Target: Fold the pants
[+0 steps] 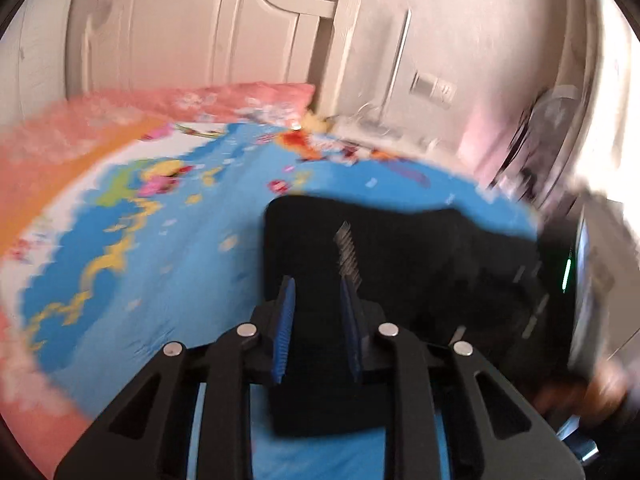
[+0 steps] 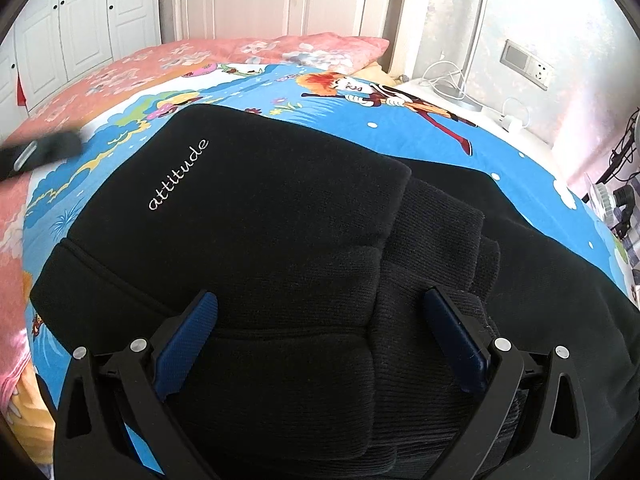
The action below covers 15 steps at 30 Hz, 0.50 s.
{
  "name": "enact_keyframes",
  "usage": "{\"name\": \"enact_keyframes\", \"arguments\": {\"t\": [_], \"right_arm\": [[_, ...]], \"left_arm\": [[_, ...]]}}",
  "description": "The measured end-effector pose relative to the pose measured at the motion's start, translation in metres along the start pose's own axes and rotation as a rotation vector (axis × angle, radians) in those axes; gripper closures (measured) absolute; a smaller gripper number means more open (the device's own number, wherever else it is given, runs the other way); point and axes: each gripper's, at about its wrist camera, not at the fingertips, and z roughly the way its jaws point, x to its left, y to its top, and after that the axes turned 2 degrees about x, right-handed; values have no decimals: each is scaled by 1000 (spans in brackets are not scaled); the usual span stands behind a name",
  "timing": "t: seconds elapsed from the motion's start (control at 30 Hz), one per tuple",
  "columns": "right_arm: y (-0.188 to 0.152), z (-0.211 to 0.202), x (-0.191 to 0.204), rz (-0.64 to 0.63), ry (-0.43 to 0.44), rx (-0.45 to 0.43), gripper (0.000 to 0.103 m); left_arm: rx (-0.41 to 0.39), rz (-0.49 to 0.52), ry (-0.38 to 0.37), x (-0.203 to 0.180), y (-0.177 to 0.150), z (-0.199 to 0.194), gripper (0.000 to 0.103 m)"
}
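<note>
1. Left wrist view: the picture is smearing with motion blur, so fine detail is hard to tell. The left tool [image 1: 316,300] is hanging above the bed [image 1: 140,280], its blue pads standing narrowly apart with nothing visibly pinched between them; dark cloth is showing behind the gap, but I cannot tell whether it is touching it. The black pants [image 1: 400,264] are lying on the blue cartoon sheet toward the bed's right edge, already looking like a compact dark block. A pink pillow [image 1: 248,98] is sitting at the head of the bed, below the white headboard [image 1: 224,32].

2. Right wrist view: this one is sharp. The right tool [image 2: 320,324] is spreading wide and holding nothing, one pad on each side of the folded stack, seemingly poised low over it to press or to take a fresh grip. The pants [image 2: 260,216] are lying near the foot-side edge of the bed [image 2: 400,136], doubled so that several layers are stacking in steps on the right, with the word "attitude" facing up. That stepped edge is suggesting the folding is well along, with perhaps one more fold or a smoothing left. The left tool [image 2: 44,152] is appearing as a blurred dark bar near the bed's left edge, well apart from the pants
</note>
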Motion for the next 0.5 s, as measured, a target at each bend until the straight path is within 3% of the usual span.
{"name": "enact_keyframes", "arguments": {"t": [0.13,0.3,0.43,0.47,0.5], "right_arm": [[-1,0,0,-2,2,-1,4],[-1,0,0,-1,2,-2,4],[-1,-1,-1,-1,3,-2,4],[-1,-1,-1,-3,4,-4,4],[-1,-1,-1,-3,4,-4,4]], "left_arm": [[60,-5,36,-6,43,42,80],[287,-97,79,16,54,125,96],[313,-118,73,19,58,126,97],[311,-107,77,16,60,122,91],[300,-90,73,11,62,119,68]]}}
